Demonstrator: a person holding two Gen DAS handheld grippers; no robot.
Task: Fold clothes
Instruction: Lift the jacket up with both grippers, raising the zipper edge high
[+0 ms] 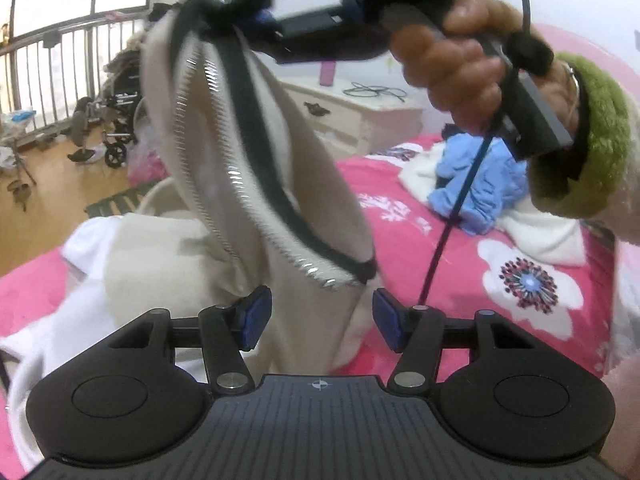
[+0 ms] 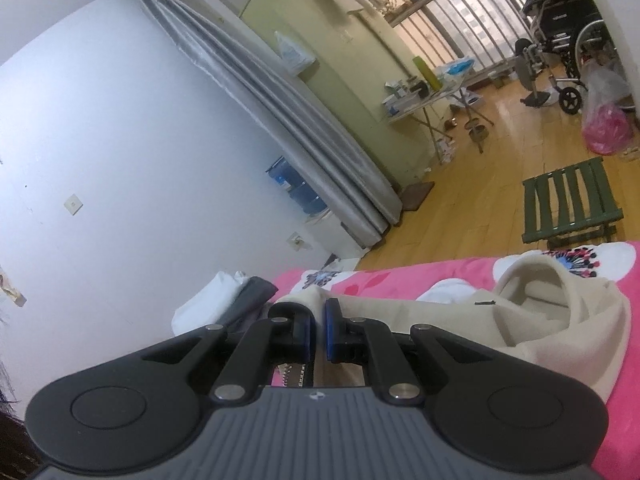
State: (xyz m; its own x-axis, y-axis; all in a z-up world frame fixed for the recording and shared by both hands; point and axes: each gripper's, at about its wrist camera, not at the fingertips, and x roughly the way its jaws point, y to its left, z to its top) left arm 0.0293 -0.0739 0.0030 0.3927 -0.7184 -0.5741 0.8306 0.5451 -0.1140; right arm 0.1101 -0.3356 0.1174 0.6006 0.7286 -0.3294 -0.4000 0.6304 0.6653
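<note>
Bedroom setup with a pink flowered bedspread (image 1: 400, 216) as my work surface, wooden floor (image 2: 480, 184) beyond it. So the thing I'm folding is a cream zip-up jacket (image 1: 288, 184) with a silver zipper (image 1: 224, 168) and black trim. Part of it lies on the bed, and one zippered edge is lifted up in the air. My right hand-held gripper (image 1: 224, 20) has that top edge pinched, jaws closed tight on the cream fabric; in the right wrist view the blue pads (image 2: 330, 330) sit nearly together with cloth and zipper teeth between them. The jacket's hood (image 2: 552, 292) lies open on the bedspread just to the right of it.

My left hand-held gripper (image 1: 320, 320) is spread wide and holding nothing, sitting low right under the hanging bottom corner of the zipper edge, which dangles just above the gap between the pads.

Further out: a blue garment (image 1: 476, 184) bunched on top of something white further up the bed, a cream nightstand (image 1: 352, 112) behind it, a green slatted stool (image 2: 572, 204) on the floor, a wheelchair (image 2: 560, 40) by the railing, grey curtains (image 2: 280, 108) along the wall.
</note>
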